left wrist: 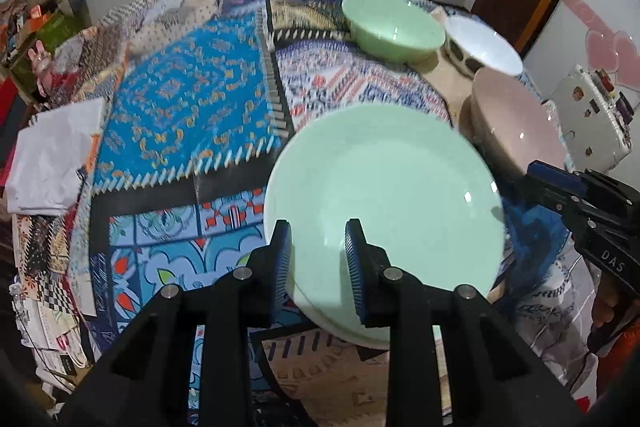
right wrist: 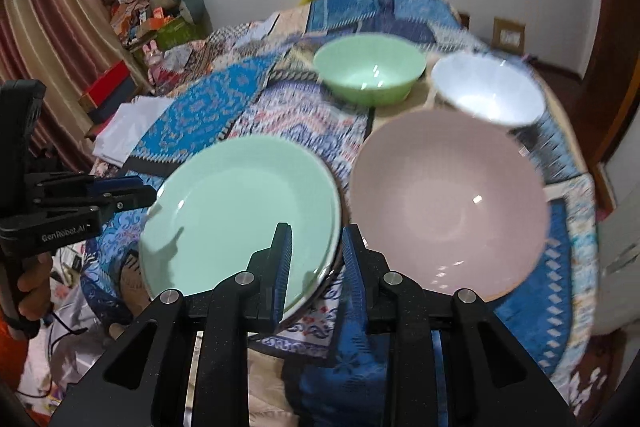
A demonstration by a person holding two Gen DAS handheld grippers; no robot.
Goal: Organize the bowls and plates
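Black right gripper [right wrist: 316,263], jaws narrow, straddles the tilted green plate's [right wrist: 240,215] lower-right rim; left gripper [left wrist: 320,259] likewise narrow.

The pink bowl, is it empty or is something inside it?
Empty. The right wrist view looks straight into the pink bowl: only a smooth bare inside with small light reflections, no food, liquid or other dish in it.
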